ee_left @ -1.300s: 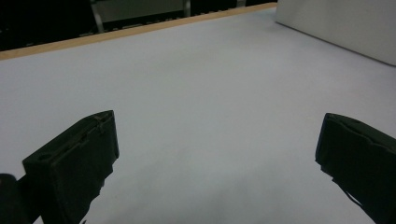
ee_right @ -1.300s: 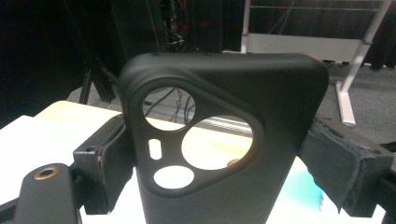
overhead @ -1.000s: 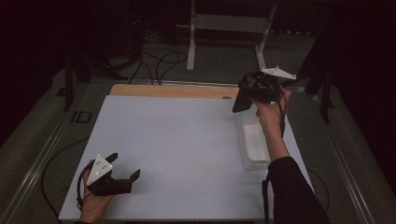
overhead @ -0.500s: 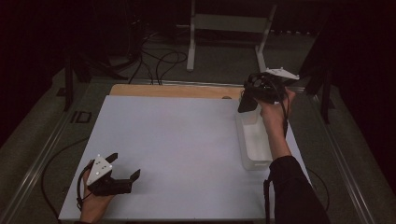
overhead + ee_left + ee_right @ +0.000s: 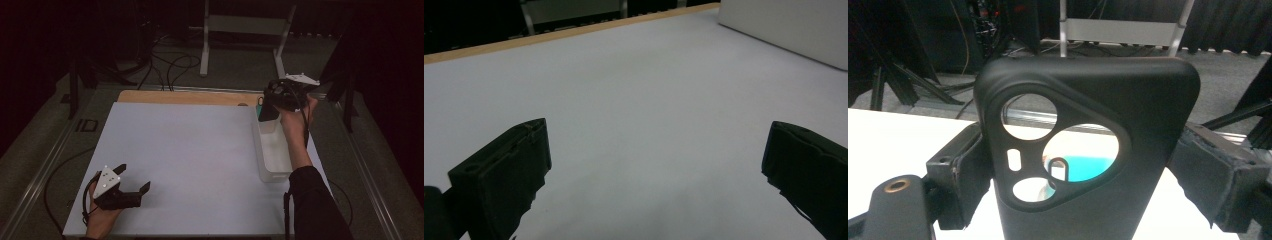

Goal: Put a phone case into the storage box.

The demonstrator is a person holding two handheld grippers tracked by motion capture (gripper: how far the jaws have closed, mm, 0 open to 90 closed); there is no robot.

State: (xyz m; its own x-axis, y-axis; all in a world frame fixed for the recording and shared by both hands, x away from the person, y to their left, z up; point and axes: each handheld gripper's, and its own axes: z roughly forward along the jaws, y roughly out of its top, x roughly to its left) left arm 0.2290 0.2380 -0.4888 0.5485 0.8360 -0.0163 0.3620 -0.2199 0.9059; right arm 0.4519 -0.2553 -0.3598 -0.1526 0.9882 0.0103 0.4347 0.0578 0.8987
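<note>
Left side first: we see the left gripper (image 5: 131,186) resting low on the white table (image 5: 190,160) near its front left corner, held in the left hand (image 5: 102,220). Its jaws stand wide apart with nothing between them; in the left gripper view the bare white surface shows between them (image 5: 656,170). Against the frames from a second and half a second ago, we note no shift in this gripper.

Further right, a clear plastic bin (image 5: 272,150) sits along the table's right edge. A small teal object (image 5: 260,102) lies on the table just past its far end; we cannot tell what it is.

Right side: the right gripper (image 5: 270,107) is held above the far end of the bin. It is clamped on a black phone case (image 5: 1088,145), one jaw pressing each long side, the case upright with its camera cutout facing the lens. Through the cutout we see teal and white patches. In the high view the case (image 5: 268,111) hangs from the gripper over the bin's far end.

Compared with a second ago, the right gripper has drifted slightly right and toward the table's far edge; the bin has not moved.
</note>
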